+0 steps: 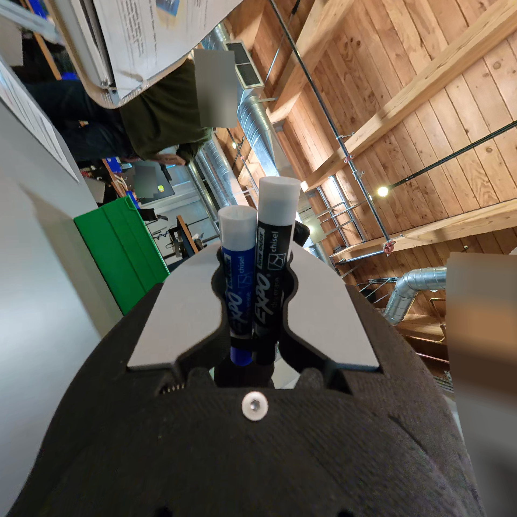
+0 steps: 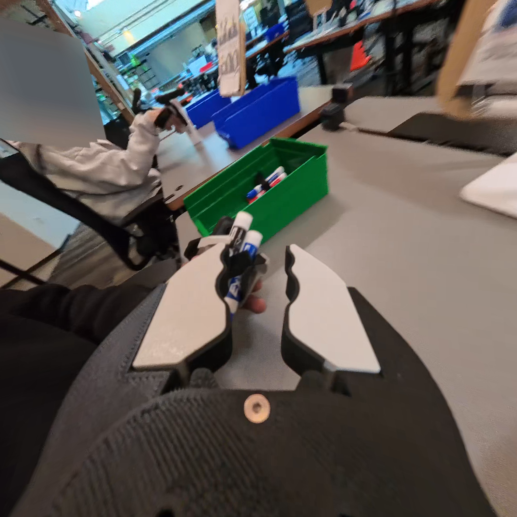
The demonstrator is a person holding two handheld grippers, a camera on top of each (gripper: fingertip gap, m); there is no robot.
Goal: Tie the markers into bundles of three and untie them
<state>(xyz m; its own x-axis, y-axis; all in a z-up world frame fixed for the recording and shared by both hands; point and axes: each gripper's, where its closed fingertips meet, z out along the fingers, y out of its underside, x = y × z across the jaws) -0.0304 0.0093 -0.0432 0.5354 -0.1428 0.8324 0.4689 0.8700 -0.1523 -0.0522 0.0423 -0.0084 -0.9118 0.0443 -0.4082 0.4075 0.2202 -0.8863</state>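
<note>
My left gripper point(image 1: 254, 260) is shut on two whiteboard markers held side by side and pointing up at the ceiling: a blue marker point(image 1: 237, 282) and a black marker point(image 1: 272, 251), both with white end caps. In the right wrist view the left gripper point(image 2: 239, 257) with the black marker point(image 2: 241, 223) and blue marker point(image 2: 252, 242) sits just past my right gripper's left finger. My right gripper point(image 2: 256, 251) is open and empty above the grey table point(image 2: 391, 251). A green bin point(image 2: 279, 215) just beyond holds several more markers point(image 2: 265, 183).
The green bin point(image 1: 120, 251) also shows at the left wrist view's left. Two blue bins point(image 2: 260, 114) stand on a farther table. A seated person in a light top point(image 2: 92, 173) is at the left. A white flat object point(image 2: 495, 190) lies at the right edge. One gripper's finger ends stand about 6 centimetres off the other's. From the left gripper's tips to the white flat object point(image 2: 495, 190) is close to 35 centimetres.
</note>
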